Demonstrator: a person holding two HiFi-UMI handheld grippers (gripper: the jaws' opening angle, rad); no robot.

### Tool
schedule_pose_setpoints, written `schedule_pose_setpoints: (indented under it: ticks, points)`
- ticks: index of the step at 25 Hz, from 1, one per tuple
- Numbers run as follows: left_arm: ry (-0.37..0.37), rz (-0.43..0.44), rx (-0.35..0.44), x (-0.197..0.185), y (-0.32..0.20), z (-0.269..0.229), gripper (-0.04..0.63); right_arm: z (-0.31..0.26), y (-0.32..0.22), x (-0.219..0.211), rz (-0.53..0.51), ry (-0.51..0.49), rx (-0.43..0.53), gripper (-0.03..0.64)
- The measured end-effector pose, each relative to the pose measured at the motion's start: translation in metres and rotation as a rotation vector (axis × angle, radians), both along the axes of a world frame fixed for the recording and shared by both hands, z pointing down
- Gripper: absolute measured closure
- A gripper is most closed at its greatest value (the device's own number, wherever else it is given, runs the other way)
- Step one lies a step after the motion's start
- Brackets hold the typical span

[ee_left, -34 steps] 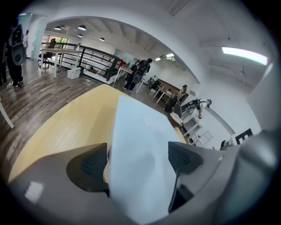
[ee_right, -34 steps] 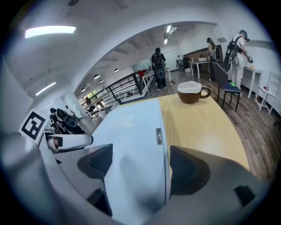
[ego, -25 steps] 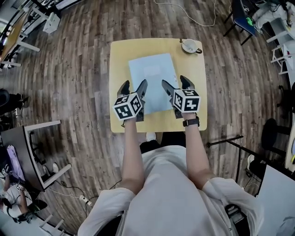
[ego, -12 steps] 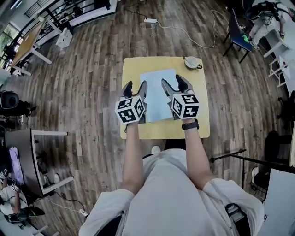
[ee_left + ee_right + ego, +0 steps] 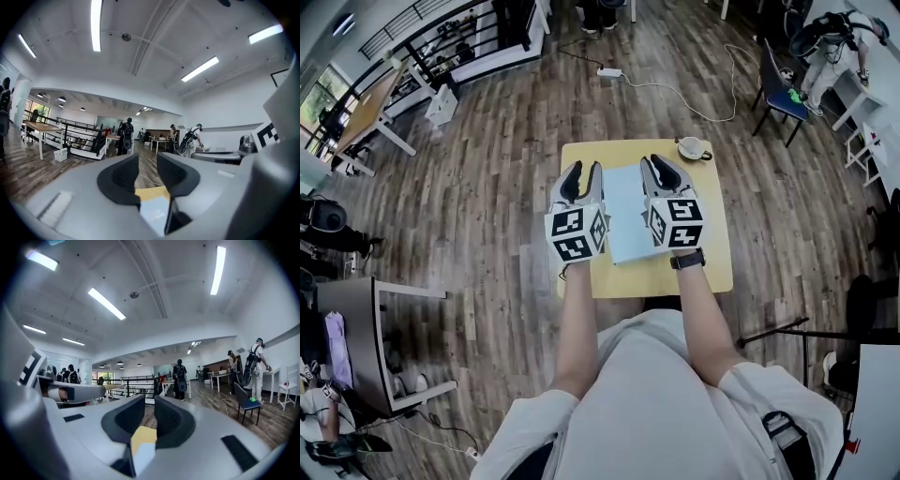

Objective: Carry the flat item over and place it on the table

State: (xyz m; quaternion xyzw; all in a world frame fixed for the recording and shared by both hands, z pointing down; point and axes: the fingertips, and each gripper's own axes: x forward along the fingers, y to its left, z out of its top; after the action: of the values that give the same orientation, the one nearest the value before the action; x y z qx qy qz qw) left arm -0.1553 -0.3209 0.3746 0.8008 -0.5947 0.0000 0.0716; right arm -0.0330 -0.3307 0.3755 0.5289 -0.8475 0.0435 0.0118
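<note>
The flat item, a light-blue sheet, lies on the small yellow table and reaches from its middle toward the near edge. My left gripper is raised over the sheet's left side, my right gripper over its right side. Both point away from me, level across the room. Both pairs of jaws are closing, down to a narrow gap with nothing between them. In the left gripper view the gripper shows the sheet far below through the gap. The right gripper view shows its gripper with the sheet below as well.
A white cup on a saucer stands at the table's far right corner. A cable runs over the wooden floor beyond the table. A blue chair stands at the far right, a dark desk at the left. People stand far off.
Both grippers have lifted off the sides of the sheet toward the camera, and their jaws have drawn together. The table looks smaller and farther away. The sheet stays on the table.
</note>
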Motion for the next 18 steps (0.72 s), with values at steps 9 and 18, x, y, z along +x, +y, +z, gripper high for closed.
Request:
schedule_pose_setpoints:
  ticks: [9,18]
  points:
    - [-0.021,-0.068,0.066,-0.019,0.001,-0.022,0.566,-0.027,0.007,-0.010,-0.013,0.012,0.059,0.603]
    - [-0.030,-0.078,0.083,-0.030,0.005,-0.029,0.584,-0.036,0.012,-0.021,-0.025,0.030,0.073,0.604]
